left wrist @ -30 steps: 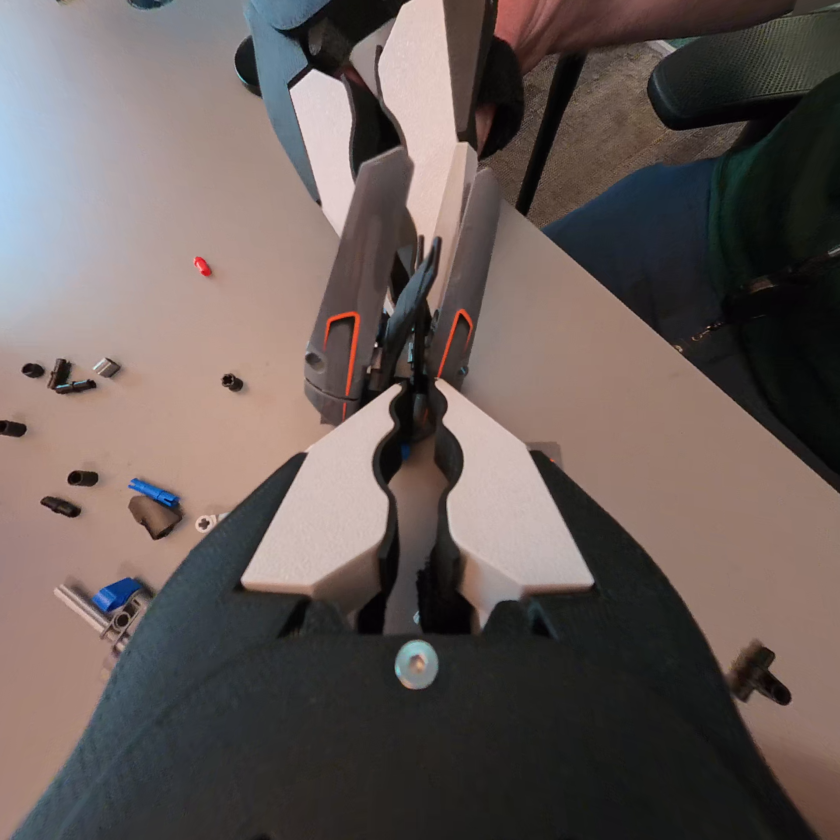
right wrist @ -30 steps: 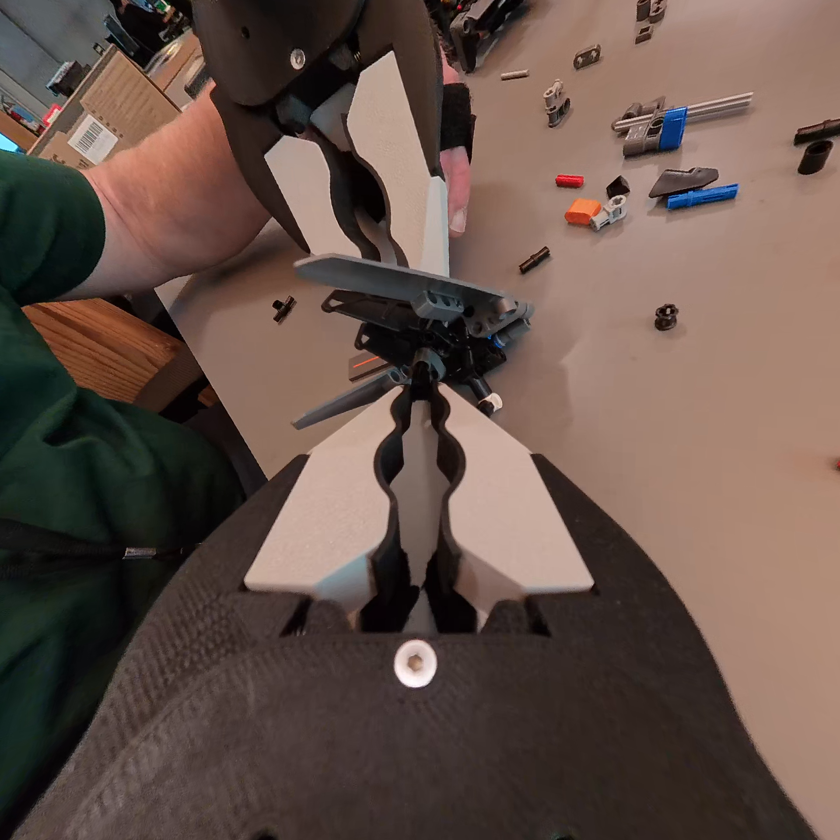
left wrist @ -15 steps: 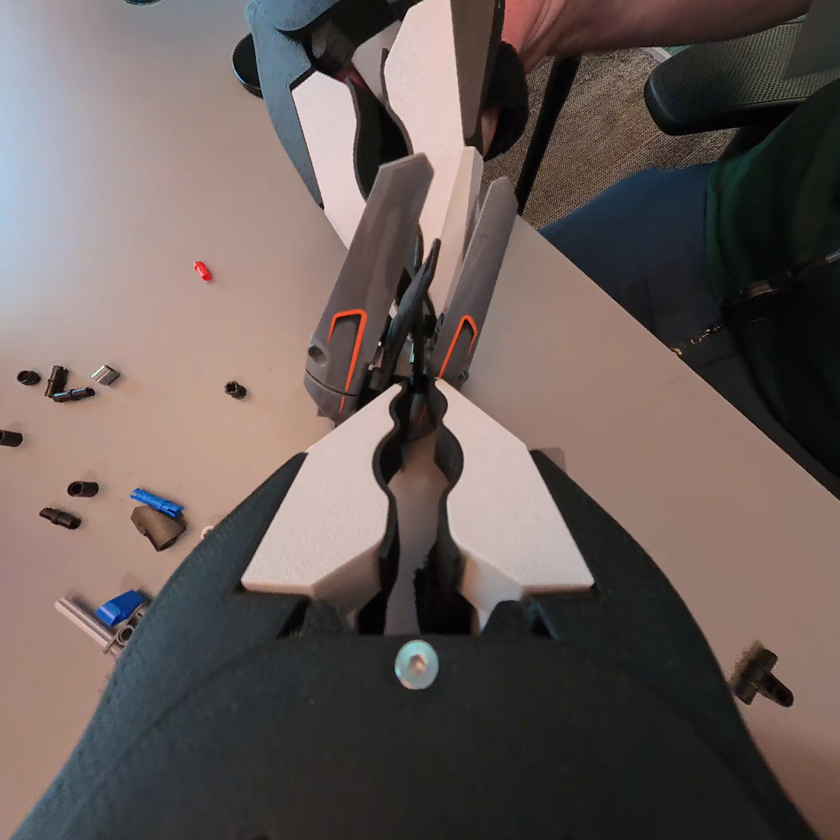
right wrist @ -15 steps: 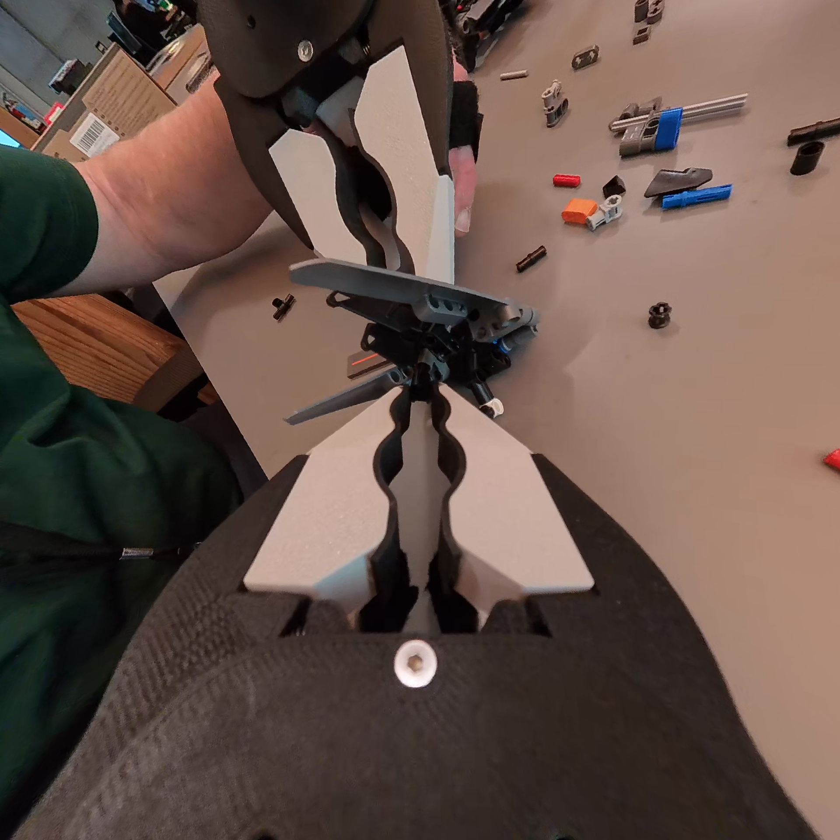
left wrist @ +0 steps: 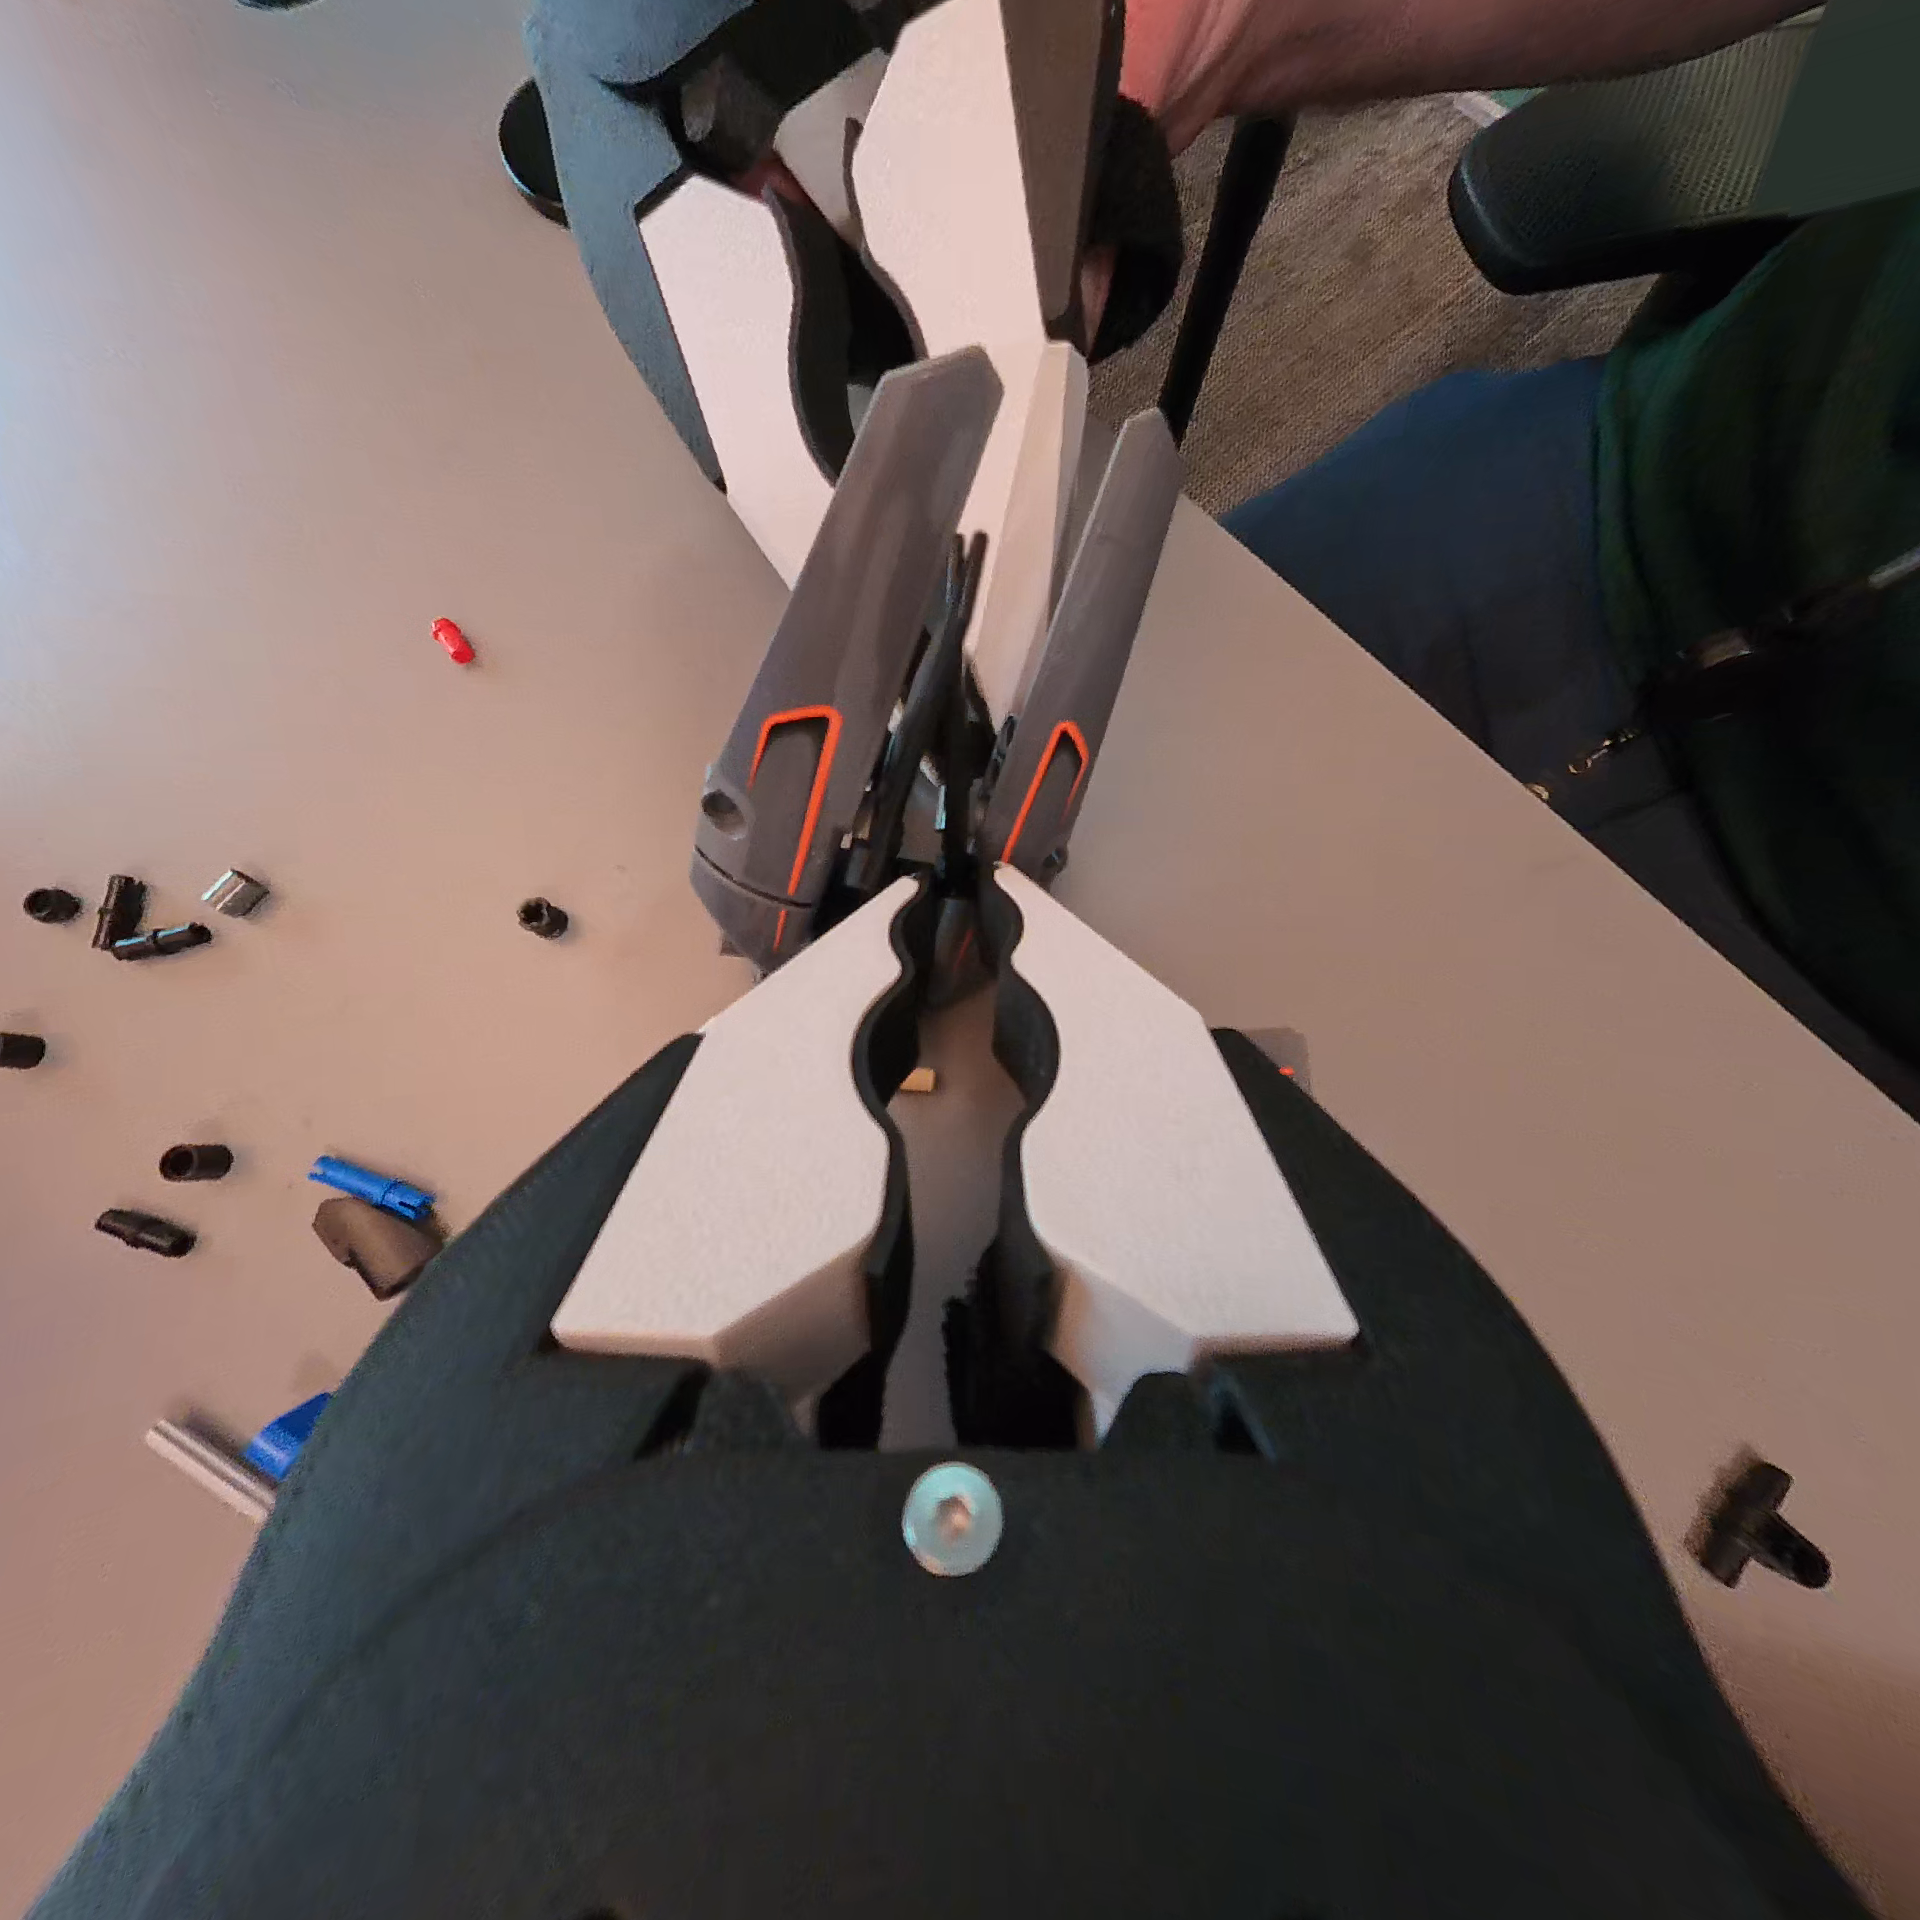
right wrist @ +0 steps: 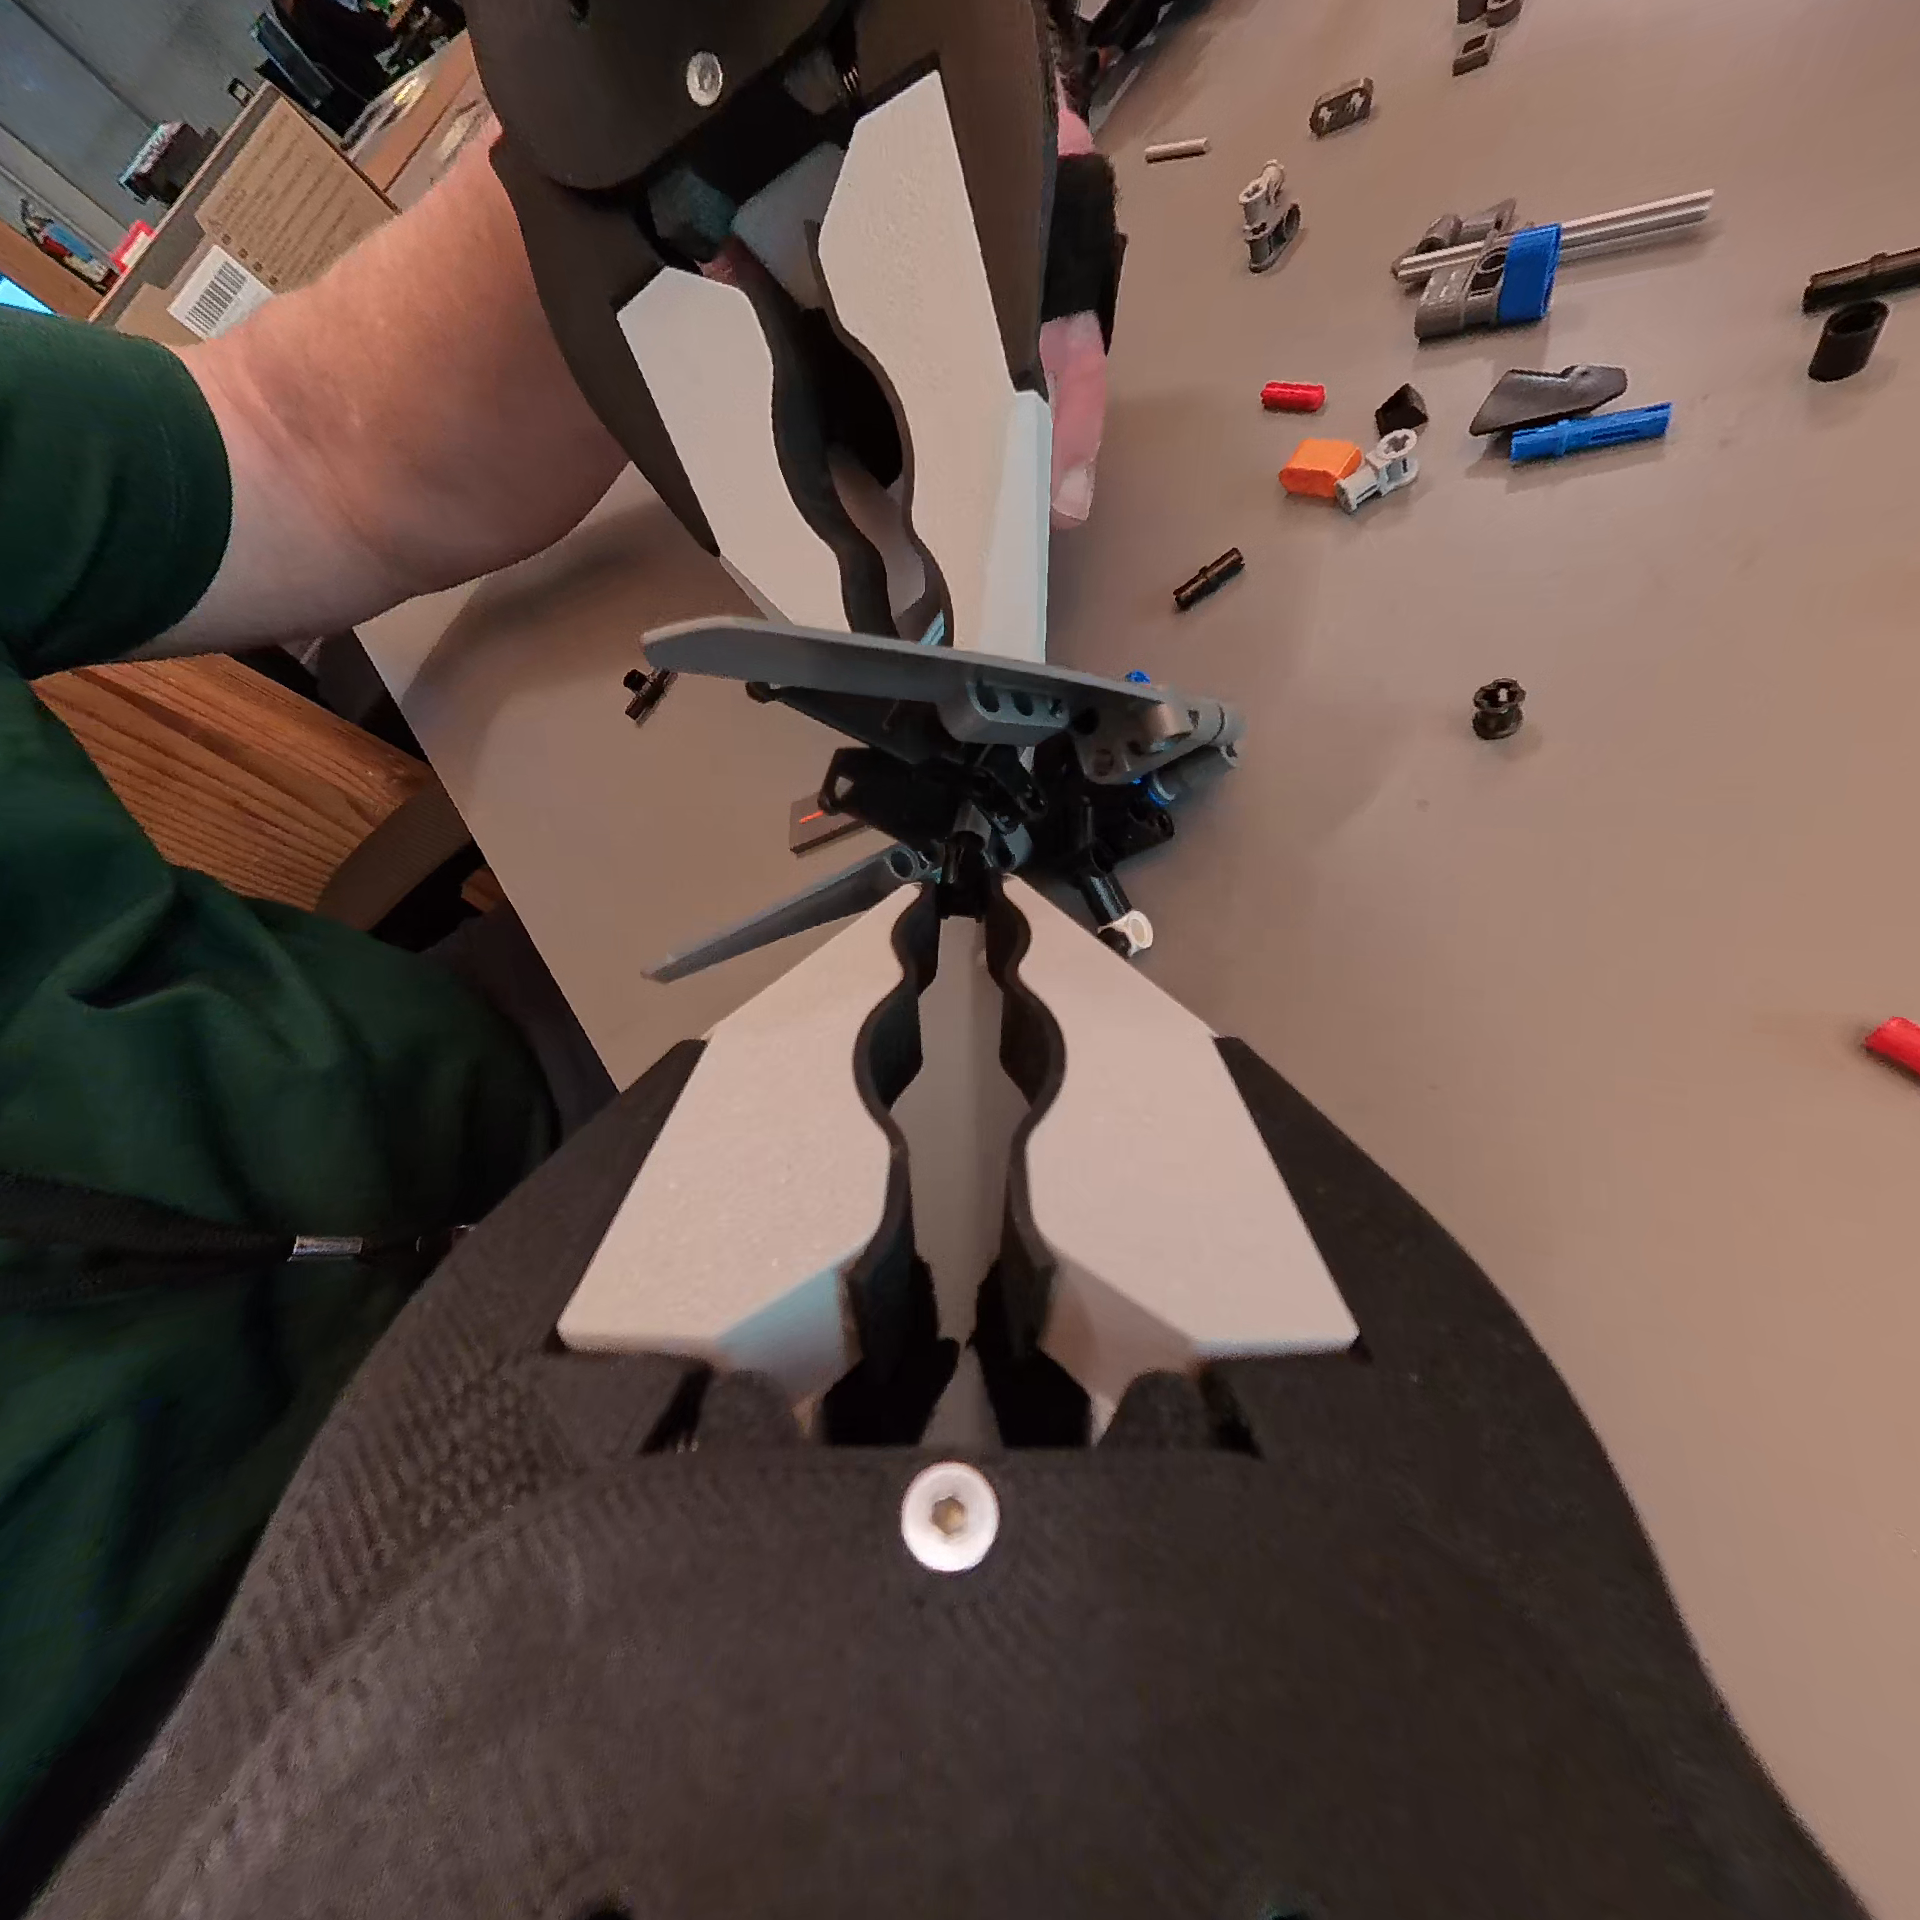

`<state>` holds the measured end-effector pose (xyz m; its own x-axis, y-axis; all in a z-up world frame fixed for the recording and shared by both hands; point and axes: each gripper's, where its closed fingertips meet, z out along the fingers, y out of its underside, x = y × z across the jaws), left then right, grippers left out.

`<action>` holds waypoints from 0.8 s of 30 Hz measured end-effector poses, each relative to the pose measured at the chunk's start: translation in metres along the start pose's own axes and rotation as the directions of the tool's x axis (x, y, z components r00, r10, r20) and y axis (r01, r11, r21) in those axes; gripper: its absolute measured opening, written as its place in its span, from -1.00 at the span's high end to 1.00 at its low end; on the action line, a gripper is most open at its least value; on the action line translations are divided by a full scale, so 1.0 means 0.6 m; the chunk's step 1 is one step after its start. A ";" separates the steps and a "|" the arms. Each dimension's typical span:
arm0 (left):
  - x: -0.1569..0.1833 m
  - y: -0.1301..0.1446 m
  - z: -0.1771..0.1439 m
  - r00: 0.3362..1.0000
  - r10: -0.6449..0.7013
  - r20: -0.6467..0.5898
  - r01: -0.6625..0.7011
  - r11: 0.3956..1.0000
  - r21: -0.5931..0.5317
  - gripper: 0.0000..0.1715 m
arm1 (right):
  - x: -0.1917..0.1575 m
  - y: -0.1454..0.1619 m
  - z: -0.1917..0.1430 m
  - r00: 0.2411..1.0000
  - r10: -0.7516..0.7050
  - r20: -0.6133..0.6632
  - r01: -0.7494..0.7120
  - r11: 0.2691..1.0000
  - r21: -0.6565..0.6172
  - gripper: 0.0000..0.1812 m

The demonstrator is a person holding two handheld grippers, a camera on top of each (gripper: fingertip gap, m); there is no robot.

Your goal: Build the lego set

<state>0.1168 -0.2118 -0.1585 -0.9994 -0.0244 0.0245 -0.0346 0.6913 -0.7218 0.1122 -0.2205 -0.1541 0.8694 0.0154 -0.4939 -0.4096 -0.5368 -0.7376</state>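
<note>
A half-built lego model (left wrist: 831, 686) of dark grey wing panels with orange trim and a black frame hangs above the table between both grippers. My left gripper (left wrist: 956, 888) is shut on the model's black core at one end. My right gripper (right wrist: 961, 894) is shut on a black part at the model's (right wrist: 935, 717) other end. Each gripper shows in the other's view, coming in from the top: the right gripper (left wrist: 1029, 582) in the left wrist view, the left gripper (right wrist: 935, 613) in the right wrist view.
Loose pieces lie on the grey table (right wrist: 1455, 935): a blue axle (right wrist: 1590, 431), an orange piece (right wrist: 1317, 465), a grey beam with a blue block (right wrist: 1527, 265), black pins (left wrist: 156, 940), a red pin (left wrist: 452, 641). The table edge (left wrist: 1455, 769) runs close by, with a person's lap and a chair beyond. It is some 10 centimetres from my left tips to the orange piece (right wrist: 1317, 465).
The model and both grippers have shifted slightly; the model has tilted a little. The loose pieces on the table have slid in view as the cameras moved. Both grips are unchanged.
</note>
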 end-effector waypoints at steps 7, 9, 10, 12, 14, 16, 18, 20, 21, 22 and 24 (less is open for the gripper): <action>-0.005 -0.002 0.002 1.000 0.009 -0.020 -0.009 1.000 -0.021 0.94 | 0.004 0.000 -0.003 1.000 -0.009 0.011 0.009 1.000 -0.012 0.93; -0.006 -0.002 0.003 1.000 0.011 -0.025 -0.012 0.999 -0.031 0.94 | 0.006 -0.001 -0.004 1.000 -0.009 0.019 0.009 1.000 -0.016 0.93; -0.008 -0.002 0.003 1.000 0.010 -0.025 -0.011 0.999 -0.035 0.94 | 0.007 -0.002 -0.004 1.000 -0.006 0.022 0.007 1.000 -0.018 0.93; -0.010 -0.002 0.003 0.999 -0.005 -0.036 0.003 0.999 -0.038 0.94 | 0.010 -0.003 -0.006 1.000 -0.004 0.030 0.005 1.000 -0.022 0.93; -0.013 -0.002 0.004 0.999 -0.007 -0.040 0.006 0.999 -0.032 0.94 | 0.013 -0.004 -0.007 0.999 -0.005 0.037 0.006 1.000 -0.027 0.93; -0.014 -0.003 0.005 0.999 -0.009 -0.044 0.008 1.000 -0.024 0.94 | 0.014 -0.003 -0.008 0.999 -0.035 0.036 0.037 0.999 -0.038 0.93; -0.015 -0.003 0.005 0.999 -0.004 -0.045 0.003 1.000 -0.019 0.94 | 0.015 -0.003 -0.008 0.998 -0.041 0.050 0.043 0.998 -0.047 0.93; -0.018 -0.004 0.005 0.999 0.004 -0.033 -0.005 1.000 -0.022 0.94 | 0.016 -0.004 -0.009 0.997 -0.048 0.059 0.051 0.997 -0.051 0.93; -0.018 -0.004 0.005 0.999 0.008 -0.036 -0.009 1.000 -0.022 0.94 | 0.016 -0.003 -0.009 0.996 -0.053 0.066 0.057 0.997 -0.056 0.93; -0.018 -0.004 0.005 0.999 0.005 -0.041 -0.006 1.000 -0.023 0.94 | 0.016 -0.003 -0.010 0.996 -0.056 0.070 0.060 0.996 -0.059 0.93; -0.018 -0.004 0.005 0.999 0.011 -0.044 -0.012 1.000 -0.025 0.94 | 0.016 -0.003 -0.010 0.995 -0.062 0.081 0.067 0.996 -0.066 0.93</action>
<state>0.1279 -0.2156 -0.1592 -0.9988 0.0152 0.0467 -0.0222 0.7093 -0.7046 0.1229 -0.2243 -0.1548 0.8678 0.1164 -0.4831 -0.3315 -0.5888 -0.7372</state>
